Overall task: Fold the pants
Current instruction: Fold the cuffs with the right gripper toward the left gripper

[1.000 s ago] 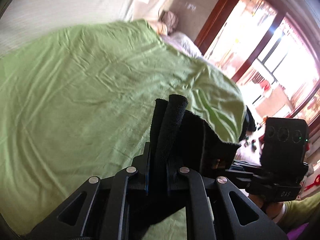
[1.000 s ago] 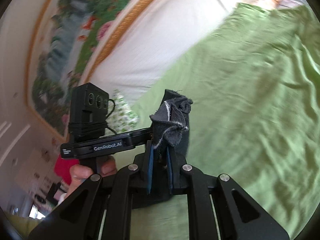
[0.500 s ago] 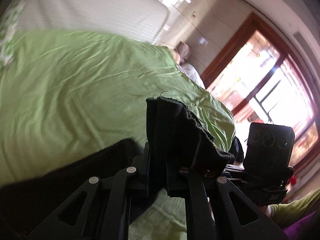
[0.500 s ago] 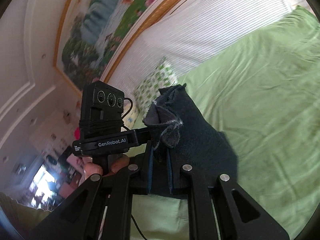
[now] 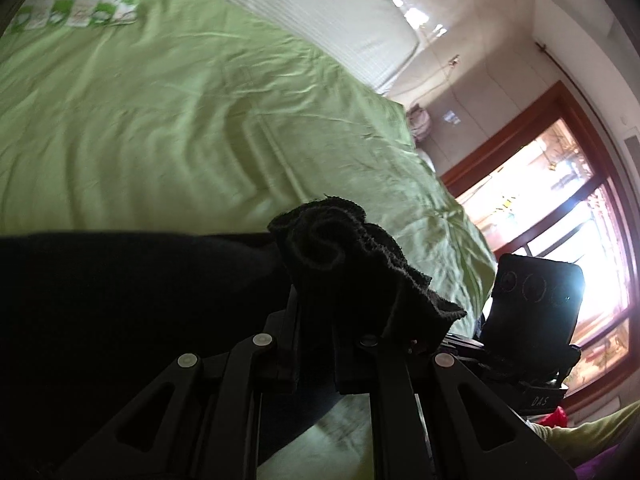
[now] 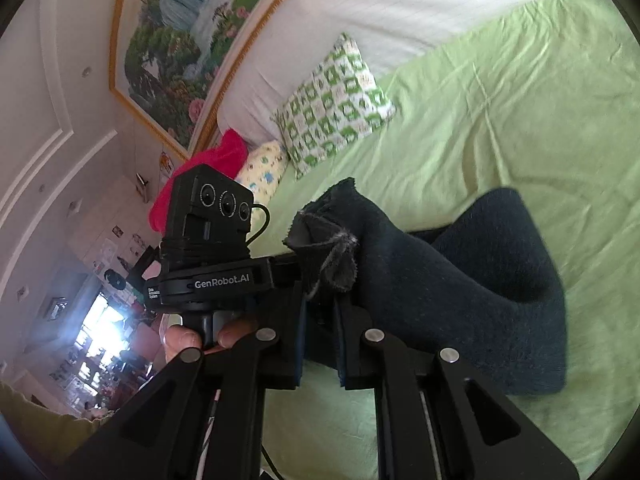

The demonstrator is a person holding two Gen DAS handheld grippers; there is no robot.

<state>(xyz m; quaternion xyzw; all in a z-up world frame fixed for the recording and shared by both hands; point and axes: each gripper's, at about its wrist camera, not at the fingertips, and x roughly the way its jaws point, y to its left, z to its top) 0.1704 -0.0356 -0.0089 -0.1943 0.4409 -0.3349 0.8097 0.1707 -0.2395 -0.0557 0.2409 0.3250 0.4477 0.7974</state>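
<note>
Dark navy pants [image 5: 120, 304] hang between both grippers above a green bed sheet [image 5: 160, 128]. My left gripper [image 5: 316, 300] is shut on a bunched hem of the pants [image 5: 340, 248]. My right gripper [image 6: 320, 292] is shut on another bunched end of the pants [image 6: 328, 248]; the rest of the pants [image 6: 480, 292] drapes to the right and down onto the sheet [image 6: 500, 120]. Each gripper shows in the other's view, the right one [image 5: 536, 320] close on the right, the left one [image 6: 212, 240] close on the left.
A green-and-white checked pillow [image 6: 332, 108] and a small yellow pillow [image 6: 264, 172] lie at the head of the bed, with a red cloth [image 6: 216, 160] beside them. A white headboard [image 6: 400, 4] and framed painting [image 6: 192, 40] stand behind. A bright window [image 5: 560, 208] is at right.
Both grippers have swung with the pants, and more of the dark fabric now spreads across the sheet. The pillows have come into view.
</note>
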